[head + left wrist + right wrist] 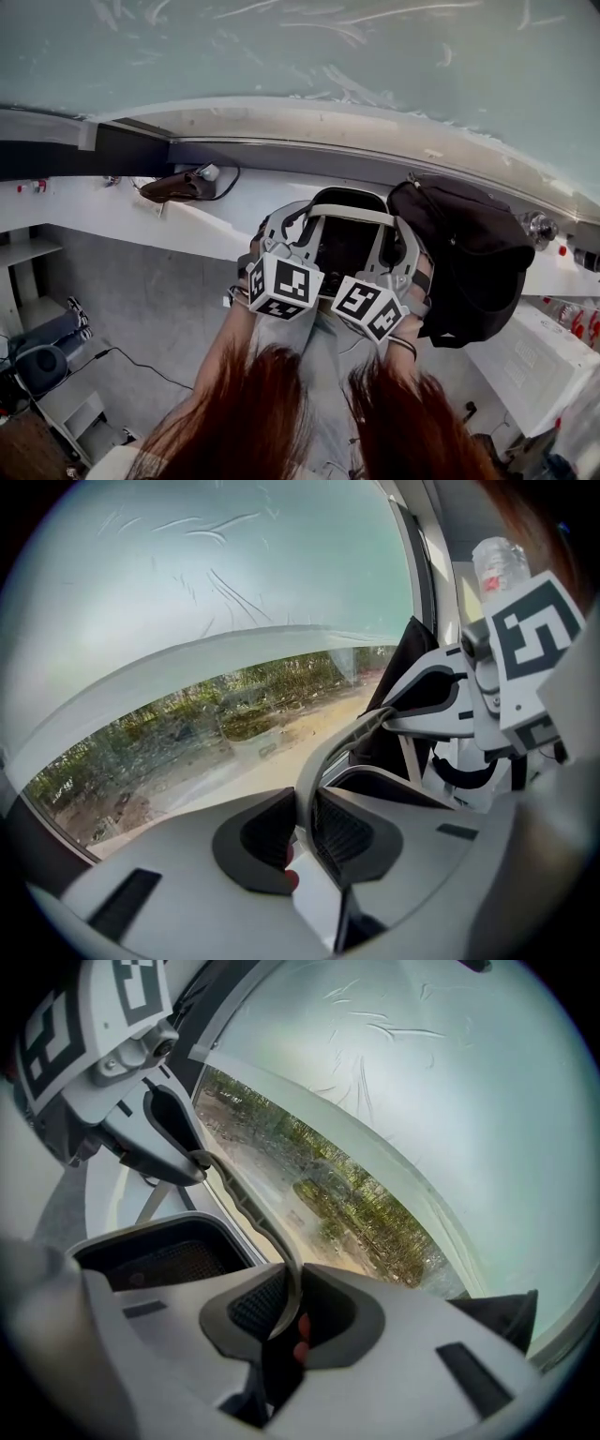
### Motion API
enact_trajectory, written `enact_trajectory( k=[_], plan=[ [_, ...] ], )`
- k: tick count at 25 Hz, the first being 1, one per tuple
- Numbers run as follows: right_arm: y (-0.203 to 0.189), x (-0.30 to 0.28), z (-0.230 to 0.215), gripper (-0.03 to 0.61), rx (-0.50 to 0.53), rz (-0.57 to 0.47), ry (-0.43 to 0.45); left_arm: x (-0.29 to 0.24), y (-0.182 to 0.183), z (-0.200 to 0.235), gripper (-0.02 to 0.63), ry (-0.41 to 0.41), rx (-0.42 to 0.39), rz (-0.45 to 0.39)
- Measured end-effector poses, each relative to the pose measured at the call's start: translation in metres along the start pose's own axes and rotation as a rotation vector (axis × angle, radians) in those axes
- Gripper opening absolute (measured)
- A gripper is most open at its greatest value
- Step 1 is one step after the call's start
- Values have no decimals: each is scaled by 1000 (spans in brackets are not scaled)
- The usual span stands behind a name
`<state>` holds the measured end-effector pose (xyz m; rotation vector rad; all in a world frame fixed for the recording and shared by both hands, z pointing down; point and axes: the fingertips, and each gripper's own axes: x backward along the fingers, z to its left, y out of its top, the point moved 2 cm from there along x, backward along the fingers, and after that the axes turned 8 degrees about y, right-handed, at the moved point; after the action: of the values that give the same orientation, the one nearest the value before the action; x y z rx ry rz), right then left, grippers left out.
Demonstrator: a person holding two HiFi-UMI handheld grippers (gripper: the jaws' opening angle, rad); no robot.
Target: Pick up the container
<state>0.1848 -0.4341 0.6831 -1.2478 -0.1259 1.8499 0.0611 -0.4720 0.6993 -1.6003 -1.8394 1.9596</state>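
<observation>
A black container [342, 251] with a pale grey bail handle [352, 214] sits on the white ledge below the window. My left gripper [279, 236] is at the container's left side and my right gripper [401, 258] at its right. In the left gripper view the left gripper [305, 822] has its dark pads pressed against the handle [323, 752] from both sides. The right gripper view shows the right gripper [286, 1312] clamped on the same handle [248, 1213], with the container's mesh inside [164, 1260] to the left. Each gripper's marker cube shows in the other's view.
A black bag [469, 248] stands right against the container's right side. A brown object with a cable [178, 186] lies on the ledge [103, 208] to the left. A clear bottle [502, 560] stands behind. The large window [300, 47] closes off the far side.
</observation>
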Motion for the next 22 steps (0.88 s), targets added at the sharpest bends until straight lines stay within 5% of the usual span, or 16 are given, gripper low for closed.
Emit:
enact_trajectory(
  k=[22],
  plan=[
    [-11, 55, 28, 70, 60, -57, -52, 56, -15, -24, 76, 44, -53, 6]
  ],
)
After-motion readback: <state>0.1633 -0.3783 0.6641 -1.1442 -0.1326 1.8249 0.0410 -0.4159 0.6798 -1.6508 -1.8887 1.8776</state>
